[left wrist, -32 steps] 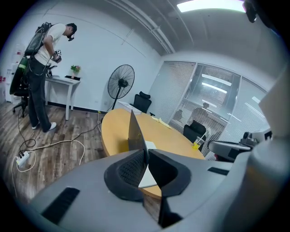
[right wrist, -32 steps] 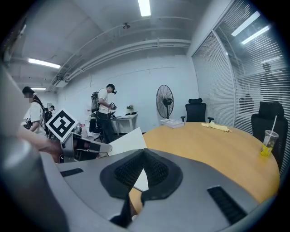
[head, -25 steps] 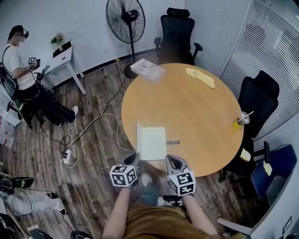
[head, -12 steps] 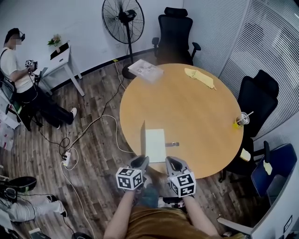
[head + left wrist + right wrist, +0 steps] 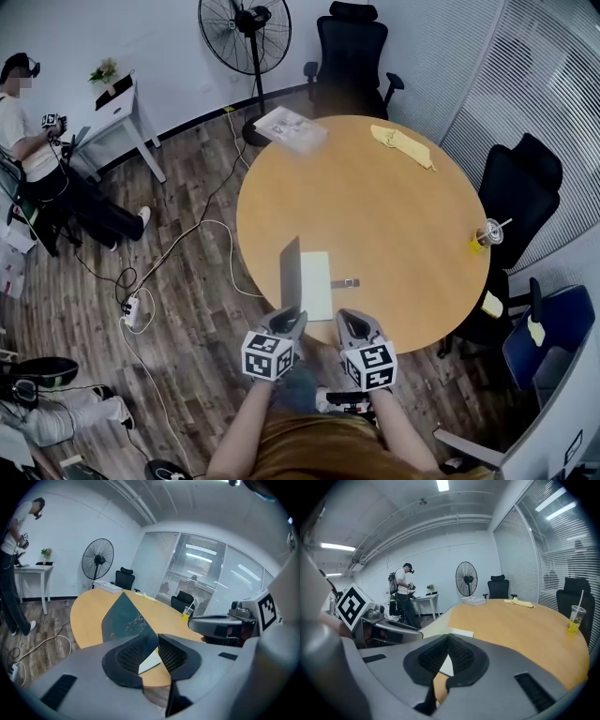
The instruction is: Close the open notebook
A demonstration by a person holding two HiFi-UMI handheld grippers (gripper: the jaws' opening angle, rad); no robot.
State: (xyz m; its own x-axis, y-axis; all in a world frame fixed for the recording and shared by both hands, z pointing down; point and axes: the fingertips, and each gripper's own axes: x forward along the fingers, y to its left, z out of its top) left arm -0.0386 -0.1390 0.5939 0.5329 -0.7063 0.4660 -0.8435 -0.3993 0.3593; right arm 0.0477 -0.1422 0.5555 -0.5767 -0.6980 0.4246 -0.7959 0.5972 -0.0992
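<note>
The notebook (image 5: pixel 319 281) lies near the front edge of the round wooden table (image 5: pixel 394 216). Its dark cover (image 5: pixel 291 272) stands steeply and leans over the white page. My left gripper (image 5: pixel 289 317) is at the cover's near corner, and its jaws have just been opening. In the left gripper view the dark cover (image 5: pixel 125 618) rises just past the parted pads of the left gripper (image 5: pixel 157 643), and nothing is clamped. My right gripper (image 5: pixel 349 319) hovers beside the notebook's right side. In the right gripper view its pads (image 5: pixel 459 654) meet at the tips of the right gripper (image 5: pixel 447 641), empty.
A small dark and silver thing (image 5: pixel 345 282) lies right of the notebook. A drink cup (image 5: pixel 487 232), a yellow cloth (image 5: pixel 403 143) and a paper stack (image 5: pixel 291 129) sit near the table's rim. Black chairs (image 5: pixel 352 52), a fan (image 5: pixel 246 23), floor cables (image 5: pixel 187 248) and a person (image 5: pixel 28 131) surround it.
The cover has swung up from low on the left and now leans over the page. My left gripper has moved right with it and its jaws have parted.
</note>
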